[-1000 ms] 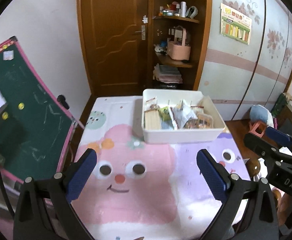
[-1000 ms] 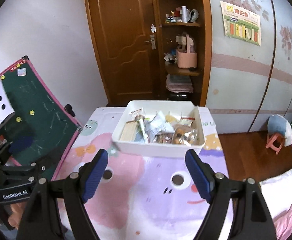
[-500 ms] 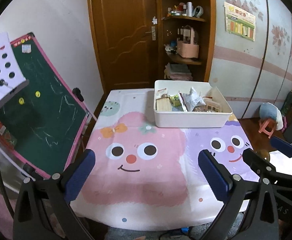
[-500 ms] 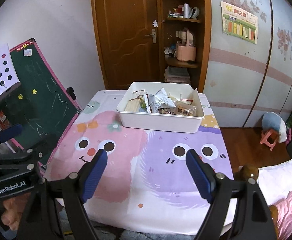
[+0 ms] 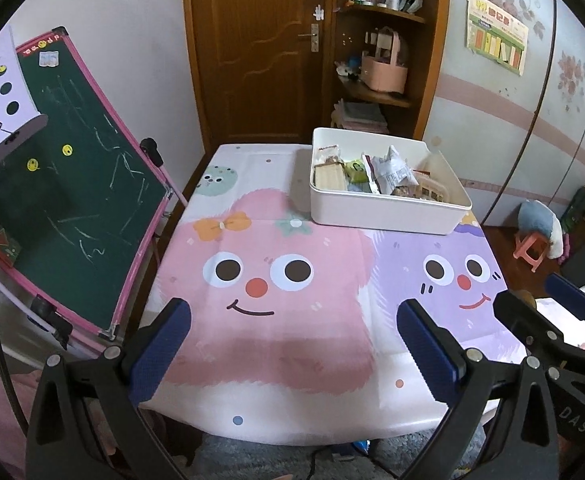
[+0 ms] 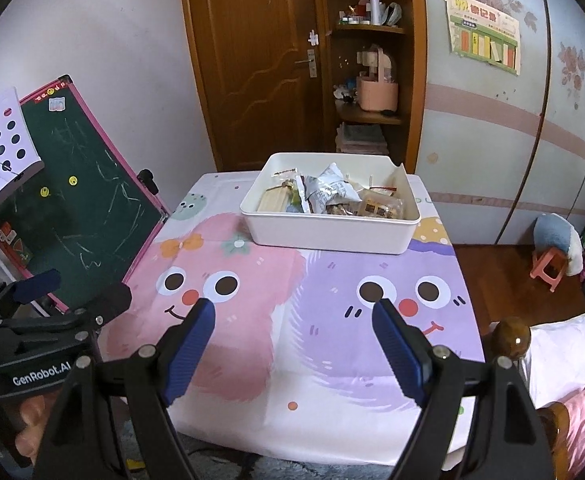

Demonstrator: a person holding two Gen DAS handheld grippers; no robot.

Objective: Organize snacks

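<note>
snacks (image 6: 332, 196): piled in white bin (image 6: 324, 236), far side of desk (image 6: 332, 360) | handling: likely light, crinkly, slippery packets; pinch flat sealed edges | left gripper (image 5: 292, 348): released, empty | right gripper (image 6: 294, 348): released, empty

Both views are evenly lit by soft, diffuse indoor light; the source is not in view. The white bin (image 5: 380, 212) casts a faint shadow to its left on the tablecloth (image 5: 284, 352). Focus is sharp throughout. Strong fisheye bending curves the door (image 6: 252, 60) and walls; corners are black.
</note>
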